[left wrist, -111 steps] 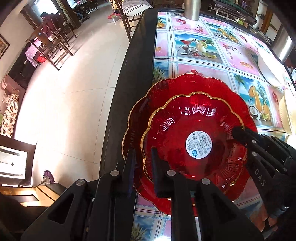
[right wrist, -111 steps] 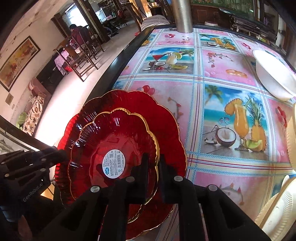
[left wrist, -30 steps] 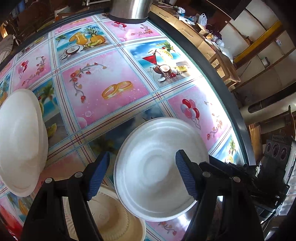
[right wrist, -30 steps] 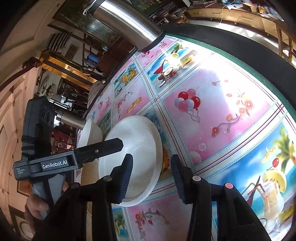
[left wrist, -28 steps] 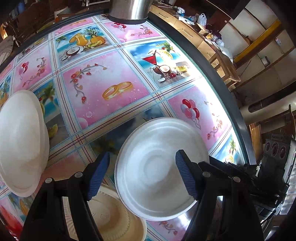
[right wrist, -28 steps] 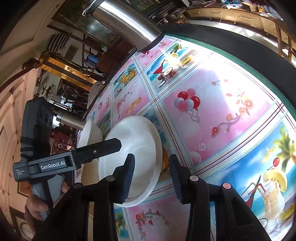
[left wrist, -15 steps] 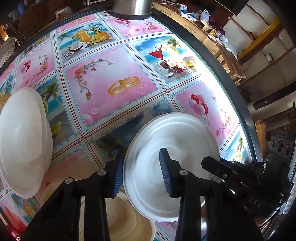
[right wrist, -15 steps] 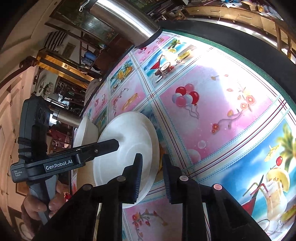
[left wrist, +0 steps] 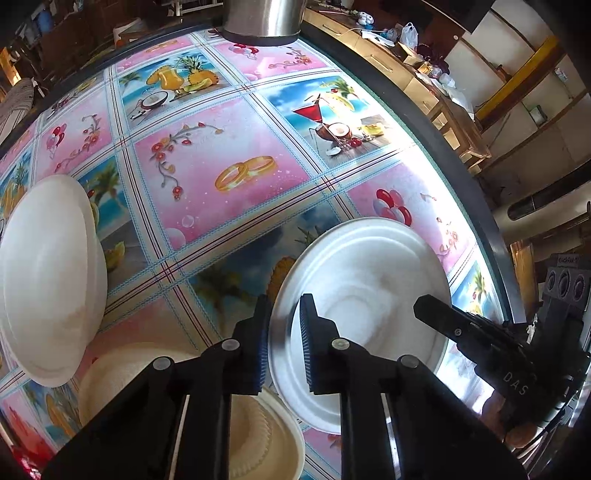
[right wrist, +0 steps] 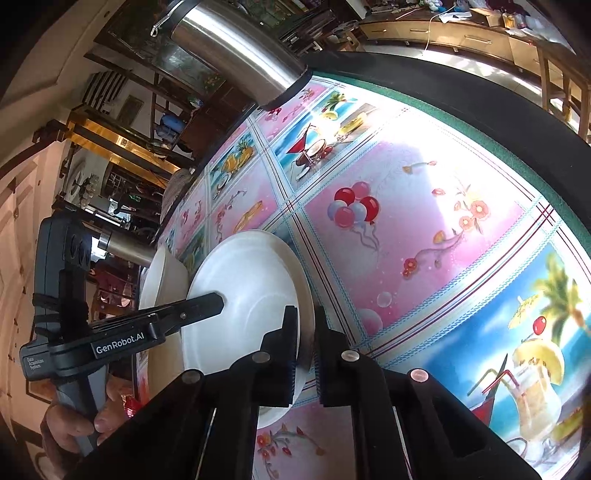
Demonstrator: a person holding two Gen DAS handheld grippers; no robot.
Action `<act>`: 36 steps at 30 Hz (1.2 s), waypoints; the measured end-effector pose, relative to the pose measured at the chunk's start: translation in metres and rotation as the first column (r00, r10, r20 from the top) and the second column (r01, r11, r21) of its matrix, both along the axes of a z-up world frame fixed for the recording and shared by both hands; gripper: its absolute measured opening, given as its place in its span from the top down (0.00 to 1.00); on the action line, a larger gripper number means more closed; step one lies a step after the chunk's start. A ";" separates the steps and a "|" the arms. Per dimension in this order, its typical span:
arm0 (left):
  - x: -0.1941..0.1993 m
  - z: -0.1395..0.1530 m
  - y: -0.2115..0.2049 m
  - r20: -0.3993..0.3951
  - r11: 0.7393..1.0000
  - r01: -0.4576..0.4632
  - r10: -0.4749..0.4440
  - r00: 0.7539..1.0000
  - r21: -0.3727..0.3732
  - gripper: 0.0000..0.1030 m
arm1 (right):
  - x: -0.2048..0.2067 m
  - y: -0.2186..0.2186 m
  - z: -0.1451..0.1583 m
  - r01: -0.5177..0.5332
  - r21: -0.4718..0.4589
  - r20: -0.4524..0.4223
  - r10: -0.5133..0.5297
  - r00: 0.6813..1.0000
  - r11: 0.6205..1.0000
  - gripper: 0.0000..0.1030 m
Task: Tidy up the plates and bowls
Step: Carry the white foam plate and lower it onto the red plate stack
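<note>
A white bowl (left wrist: 365,284) sits on the patterned tablecloth (left wrist: 229,147) near the table's right edge. My left gripper (left wrist: 283,325) is shut on its near-left rim, one finger inside and one outside. My right gripper (right wrist: 306,343) is shut on the opposite rim of the same white bowl (right wrist: 243,295). A second white bowl (left wrist: 48,277) lies to the left, and it also shows behind the held bowl in the right wrist view (right wrist: 162,280). A cream ribbed plate (left wrist: 243,435) lies under my left gripper.
A steel thermos (left wrist: 262,18) stands at the far end of the table, also in the right wrist view (right wrist: 236,55). The table's dark edge (left wrist: 476,206) runs close along the right. A wooden counter (left wrist: 443,99) stands beyond it.
Both grippers were open around the white bowl's rim and have closed onto it from opposite sides. Earlier still they were at the red plates.
</note>
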State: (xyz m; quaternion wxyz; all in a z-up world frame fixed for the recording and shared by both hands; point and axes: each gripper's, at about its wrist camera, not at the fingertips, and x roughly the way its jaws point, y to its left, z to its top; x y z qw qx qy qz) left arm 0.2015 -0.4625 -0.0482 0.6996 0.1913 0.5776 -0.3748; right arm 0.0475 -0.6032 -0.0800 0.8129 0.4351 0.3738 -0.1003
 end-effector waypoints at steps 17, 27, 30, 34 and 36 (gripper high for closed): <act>-0.027 0.063 0.084 0.076 0.994 -0.062 0.068 0.995 -0.089 0.89 | -0.016 0.052 0.067 -0.025 -0.087 0.106 0.034 0.994 0.996 0.93; -0.035 0.090 0.231 0.133 0.970 -0.221 0.233 0.963 -0.096 0.89 | 0.008 0.173 0.106 -0.217 -0.144 0.135 0.237 0.962 0.965 0.93; -0.036 0.094 0.286 0.146 0.952 -0.292 0.302 0.942 -0.087 0.89 | 0.021 0.223 0.111 -0.299 -0.148 0.137 0.319 0.938 0.943 0.93; -0.041 0.096 0.359 0.168 0.918 -0.391 0.396 0.903 -0.062 0.89 | 0.039 0.297 0.114 -0.406 -0.143 0.135 0.424 0.896 0.903 0.93; -0.042 0.096 0.393 0.172 0.896 -0.439 0.443 0.880 -0.059 0.89 | 0.048 0.332 0.115 -0.451 -0.139 0.136 0.468 0.873 0.882 0.93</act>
